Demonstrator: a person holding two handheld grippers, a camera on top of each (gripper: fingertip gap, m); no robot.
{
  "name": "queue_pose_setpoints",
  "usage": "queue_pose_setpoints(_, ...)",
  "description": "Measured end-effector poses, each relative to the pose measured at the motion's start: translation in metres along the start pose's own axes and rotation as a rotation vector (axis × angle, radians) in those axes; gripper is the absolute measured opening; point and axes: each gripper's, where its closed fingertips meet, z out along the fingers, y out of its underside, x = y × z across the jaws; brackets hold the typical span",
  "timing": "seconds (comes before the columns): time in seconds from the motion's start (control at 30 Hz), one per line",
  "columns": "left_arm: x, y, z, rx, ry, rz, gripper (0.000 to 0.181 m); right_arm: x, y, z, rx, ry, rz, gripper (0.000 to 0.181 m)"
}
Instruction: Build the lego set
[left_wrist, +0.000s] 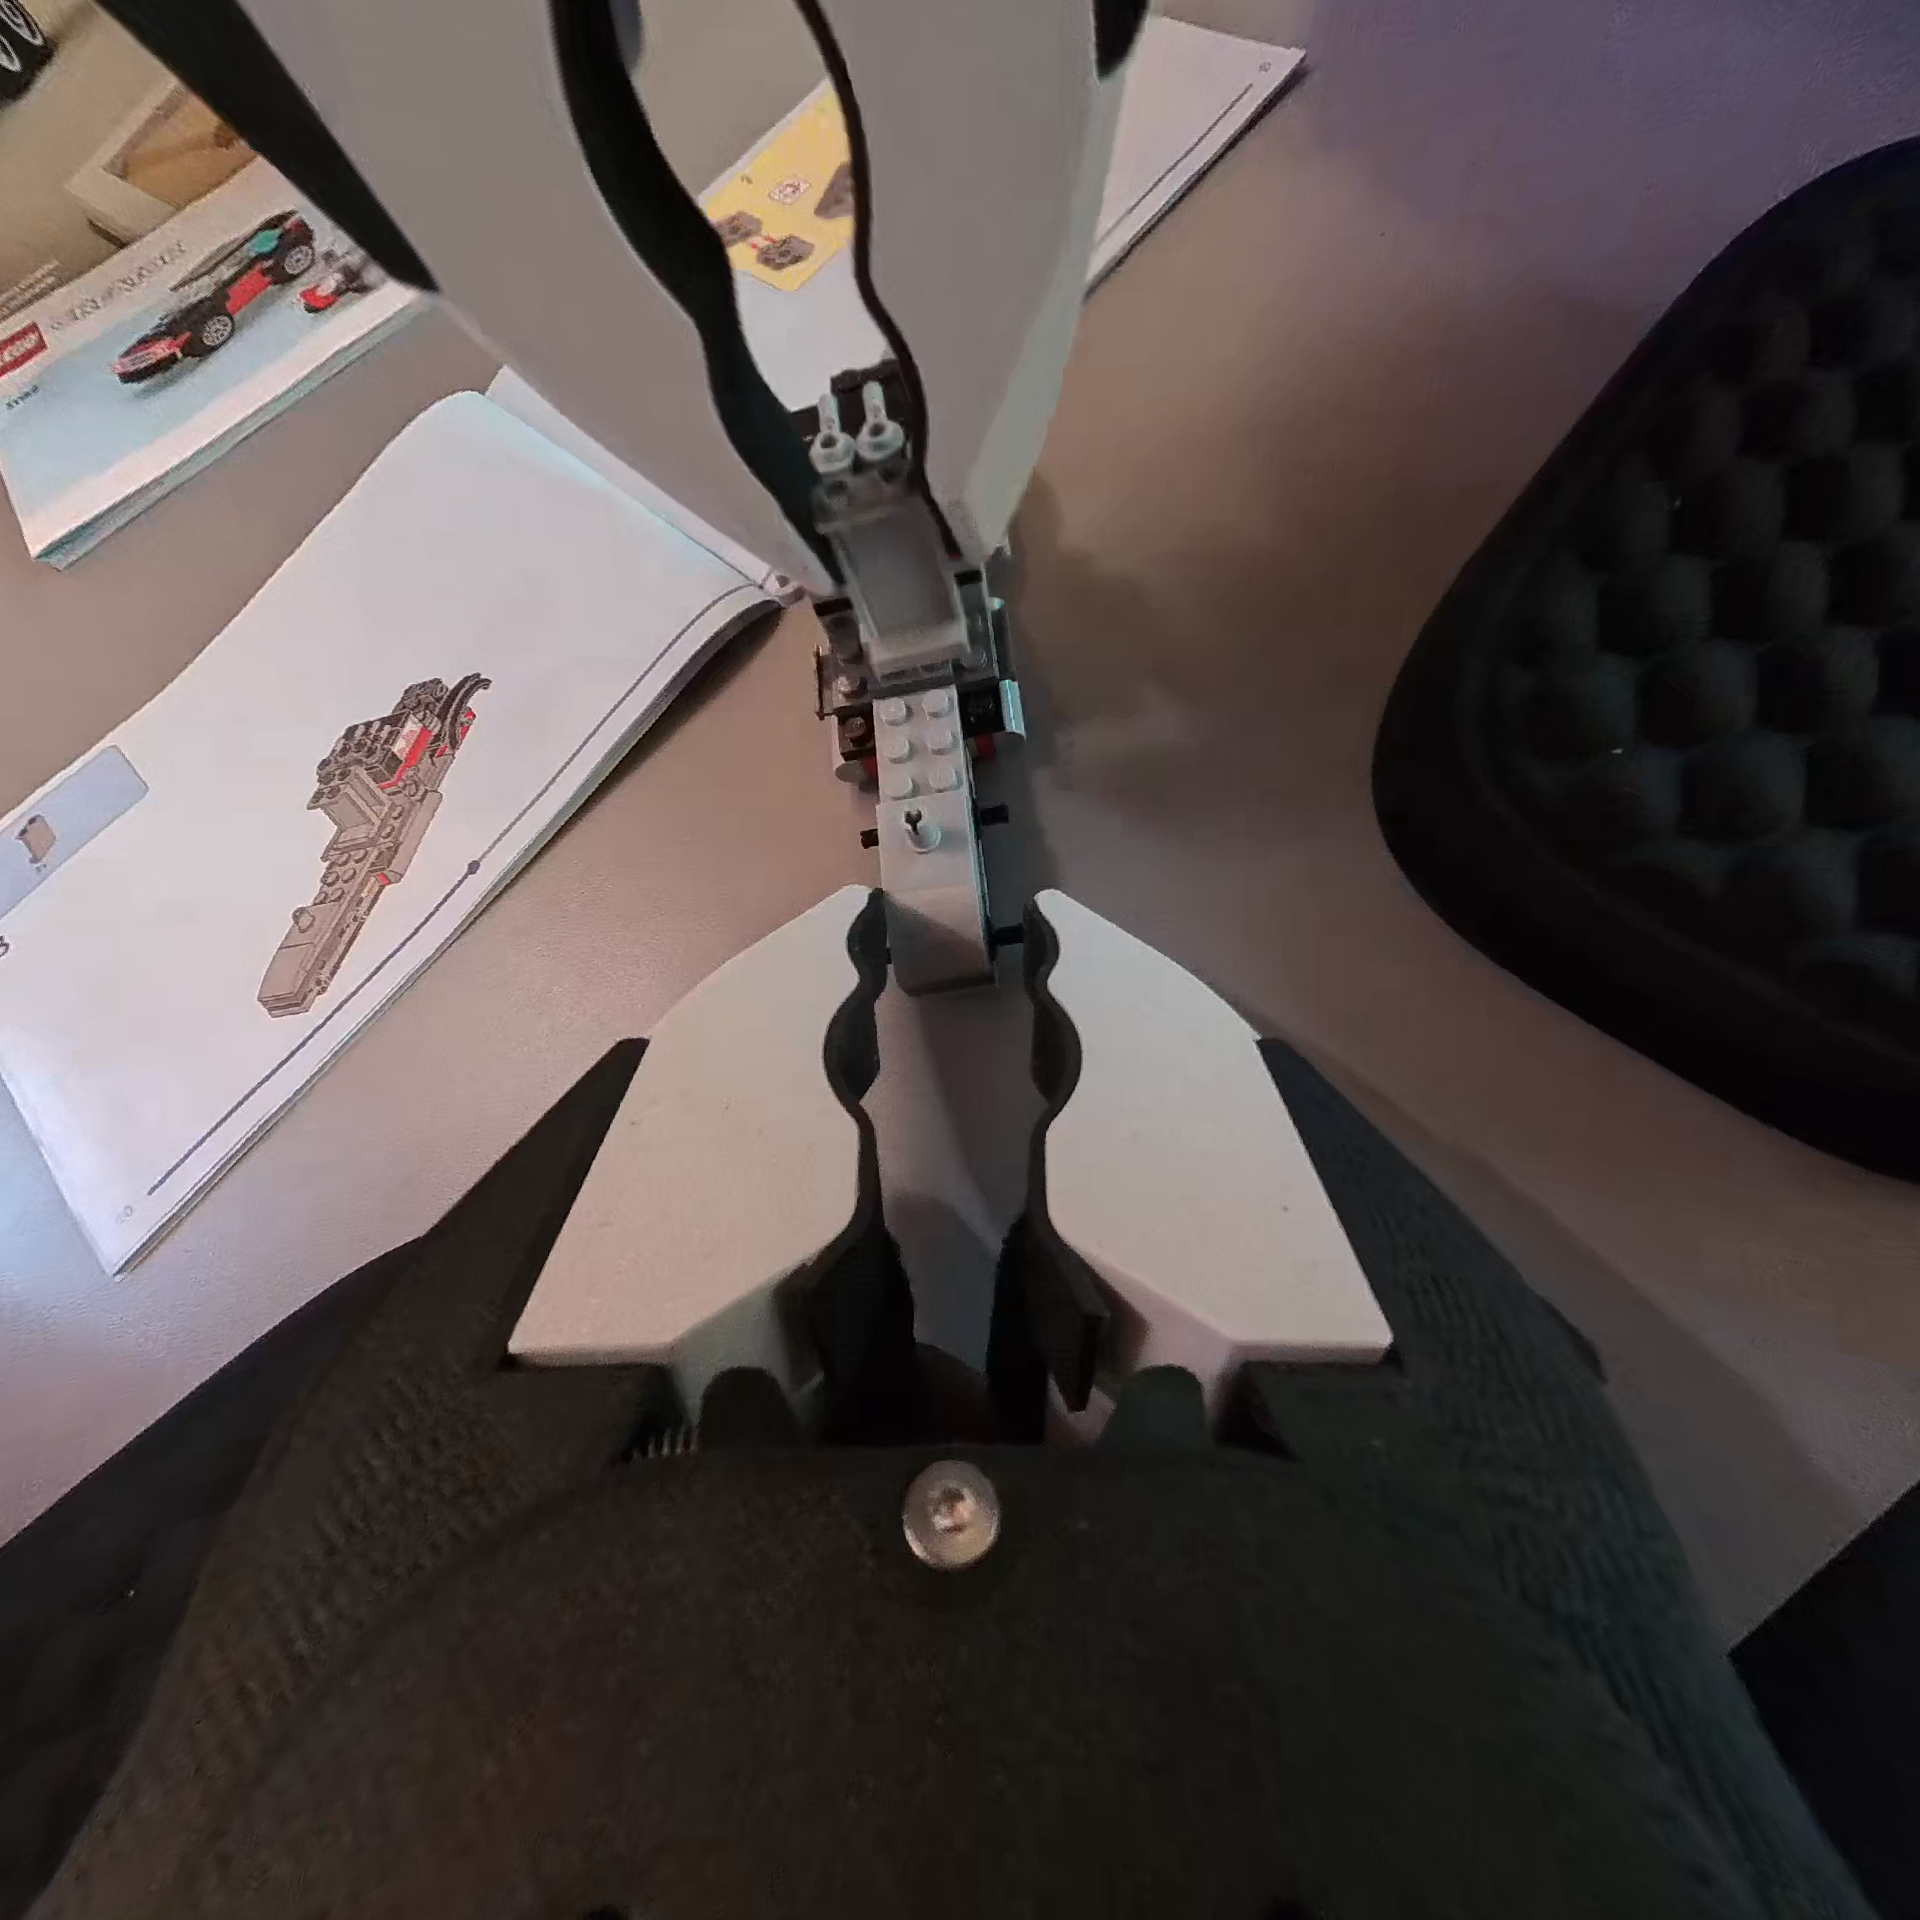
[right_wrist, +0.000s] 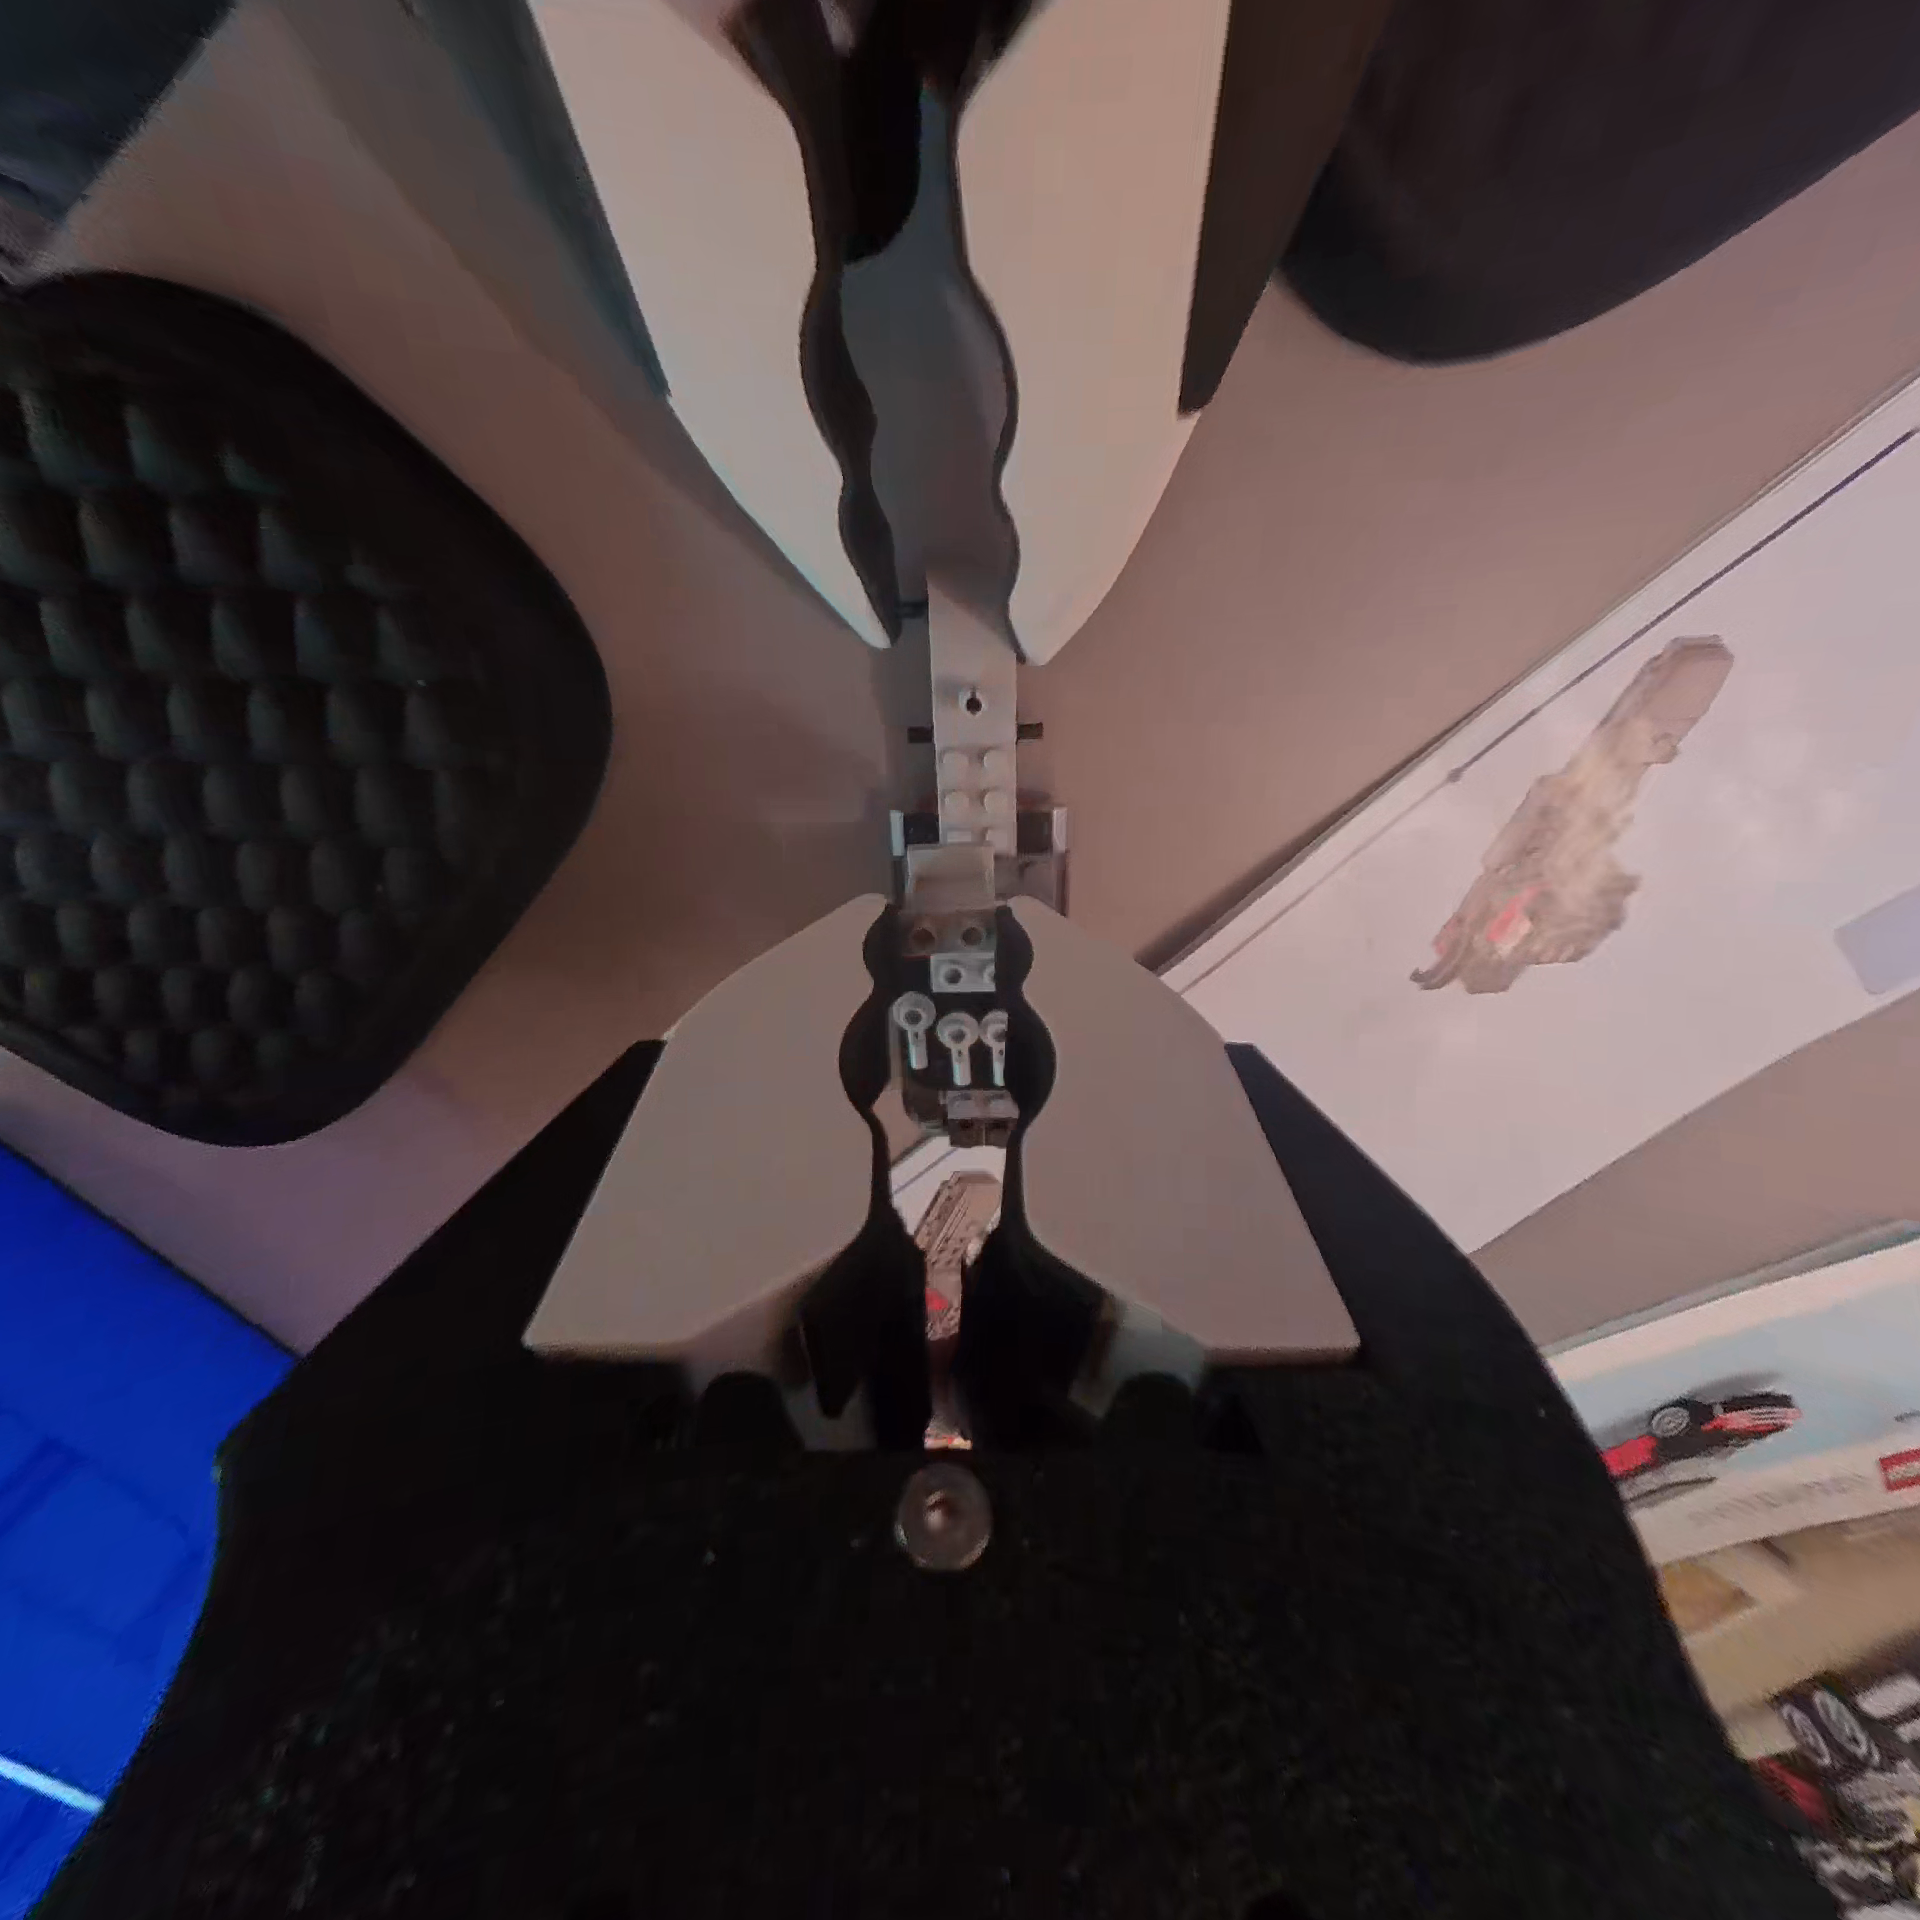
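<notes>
A long grey lego model (left_wrist: 925, 758) with black and red side parts is held at both ends over the table. My left gripper (left_wrist: 951, 914) is shut on its smooth curved end. My right gripper (left_wrist: 894, 561) comes in from the far side and is shut on the other end, where small light grey lever pieces (left_wrist: 857, 442) stand up. In the right wrist view my right gripper (right_wrist: 951, 920) clamps the end with the levers (right_wrist: 956, 1039). The left gripper (right_wrist: 956, 639) holds the far end of the model (right_wrist: 971, 769) there.
An open instruction booklet (left_wrist: 312, 831) lies left of the model and also shows in the right wrist view (right_wrist: 1558, 831). The lego box (left_wrist: 187, 343) lies beyond it. A black dimpled pad (left_wrist: 1714, 727) sits on the other side. A blue surface (right_wrist: 94, 1455) shows at the lower left. My right fingertips sit around 5 cm from my left ones.
</notes>
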Motion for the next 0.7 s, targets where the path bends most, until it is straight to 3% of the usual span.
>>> queue_pose_setpoints(0.47,0.0022,0.0005,-0.0006,0.003,0.017,-0.007,0.025,0.0033,0.01,0.007,-0.124,0.022,0.0,0.017)
queue_pose_setpoints(0.7,0.003,0.0005,-0.0007,0.005,0.018,-0.008,0.024,0.0031,0.0108,0.0088,-0.098,0.018,0.017,0.017)
